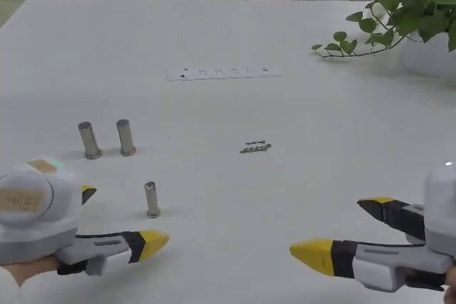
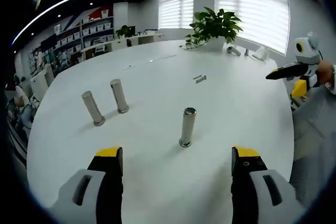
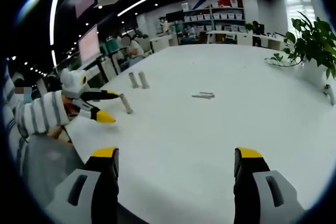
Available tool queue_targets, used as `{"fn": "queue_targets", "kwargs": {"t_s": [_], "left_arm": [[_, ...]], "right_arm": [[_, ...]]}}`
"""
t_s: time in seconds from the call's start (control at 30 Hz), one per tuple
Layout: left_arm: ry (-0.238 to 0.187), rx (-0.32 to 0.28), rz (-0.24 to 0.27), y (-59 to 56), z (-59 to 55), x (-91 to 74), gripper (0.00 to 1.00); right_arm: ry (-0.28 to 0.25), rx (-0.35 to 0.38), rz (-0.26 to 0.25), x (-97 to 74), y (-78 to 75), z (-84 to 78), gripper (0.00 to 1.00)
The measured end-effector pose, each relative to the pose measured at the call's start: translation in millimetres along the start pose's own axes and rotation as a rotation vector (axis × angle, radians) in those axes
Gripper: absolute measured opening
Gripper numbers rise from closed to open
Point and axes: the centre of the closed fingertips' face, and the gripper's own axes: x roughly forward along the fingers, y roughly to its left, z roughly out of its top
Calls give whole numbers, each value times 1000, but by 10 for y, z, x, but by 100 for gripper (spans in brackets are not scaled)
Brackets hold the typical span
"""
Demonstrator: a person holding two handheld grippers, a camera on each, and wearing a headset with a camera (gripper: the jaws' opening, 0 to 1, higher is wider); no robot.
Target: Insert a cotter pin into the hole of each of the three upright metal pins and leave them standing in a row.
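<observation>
L tool (image 1: 127, 215) has jaws wide w/ nothing betw. them, held over the white desk (image 1: 299, 105). One short upright silver metal pin (image 1: 152, 199) stands just ahead of its tips, in line w/ the gap. The two more silver pins (image 1: 107, 139) stand side by side farther ahead, to its left. R tool (image 1: 329, 227) is also wide and empty, well apart to the right of L tool. The small heap of grey cotter pins (image 1: 255, 147) lies flat well ahead of R tool, apart from all 3 pins.
</observation>
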Motion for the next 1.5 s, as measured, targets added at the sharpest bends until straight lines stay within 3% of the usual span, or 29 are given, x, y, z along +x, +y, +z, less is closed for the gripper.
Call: {"fn": "queue_targets", "kwargs": {"t_s": [0.13, 0.23, 0.37, 0.5, 0.7, 0.8, 0.93, 1.23, 1.33, 1.5], "left_arm": [[-11, 1, -29, -51, 6, -194, 100], [7, -33, -29, -63, -59, -266, 100], [49, 3, -44, -110, -220, -340, 100], [74, -3, -54, -138, -314, -367, 100], [40, 0, -70, -193, -181, -404, 100], [13, -55, -83, -228, -84, -407, 100], [-7, -30, -68, -235, 7, -428, 100], [-6, -68, -73, -282, 6, -482, 100], [-4, -78, -71, -289, -9, -493, 100], [-6, -91, -63, -279, -23, -514, 100]], "right_arm": [[-10, 17, -8, -11, -22, 16, 92], [-5, 24, -12, -18, -50, 0, 91], [14, 12, -9, -1, -61, 3, 91], [24, -15, -11, 21, -123, 81, 91], [62, -80, -2, 88, -194, 195, 90], [84, -123, 12, 139, -223, 268, 89], [119, -191, 27, 219, -269, 382, 88], [178, -321, 118, 483, -376, 704, 80], [182, -317, 154, 584, -358, 837, 80], [176, -373, 188, 784, -343, 1098, 79]]}}
